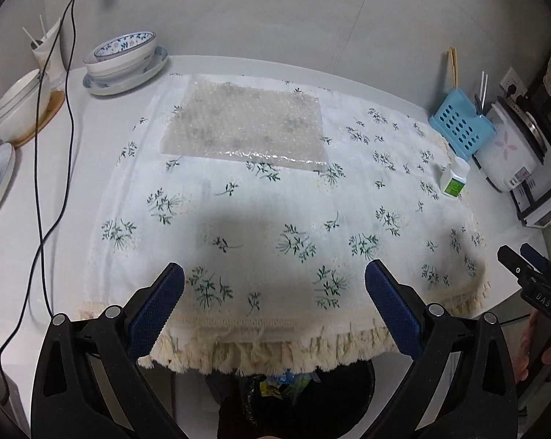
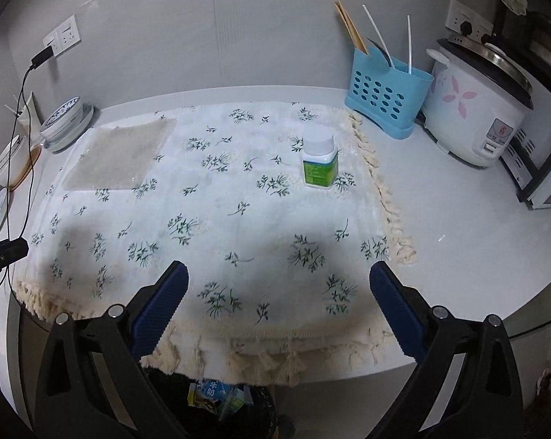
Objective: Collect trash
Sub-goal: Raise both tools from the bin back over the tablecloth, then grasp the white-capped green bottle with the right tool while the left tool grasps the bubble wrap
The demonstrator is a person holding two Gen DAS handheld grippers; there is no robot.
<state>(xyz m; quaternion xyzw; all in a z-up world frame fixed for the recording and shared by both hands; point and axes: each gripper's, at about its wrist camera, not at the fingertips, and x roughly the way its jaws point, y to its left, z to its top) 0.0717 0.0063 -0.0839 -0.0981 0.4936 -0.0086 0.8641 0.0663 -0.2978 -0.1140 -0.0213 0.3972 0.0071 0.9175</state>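
Left wrist view: the left gripper (image 1: pixel 274 305) hangs spread wide and empty above the near, fringed edge of the tablecloth (image 1: pixel 239 201); the right gripper (image 2: pixel 278 305) is likewise released, holding nothing, over the same edge.

Two pieces of likely trash remain. A bubble wrap sheet (image 1: pixel 244 126) lies flat toward the far left corner of the cloth. It should be very light, soft and a little slick, so pinching a raised near edge or corner looks best. A small white bottle (image 2: pixel 320 161) with a green label stands upright near the cloth's right edge; probably light and rigid, it could tip, so grip across its body.

A black bin (image 1: pixel 297 391) with wrappers inside sits below the table's near edge. Stacked bowls (image 1: pixel 123 60) and a black cable (image 1: pixel 37 146) crowd the left edge; a blue utensil holder (image 2: pixel 387 98) and rice cooker (image 2: pixel 476 109) stand at the far right, clear of both approaches.
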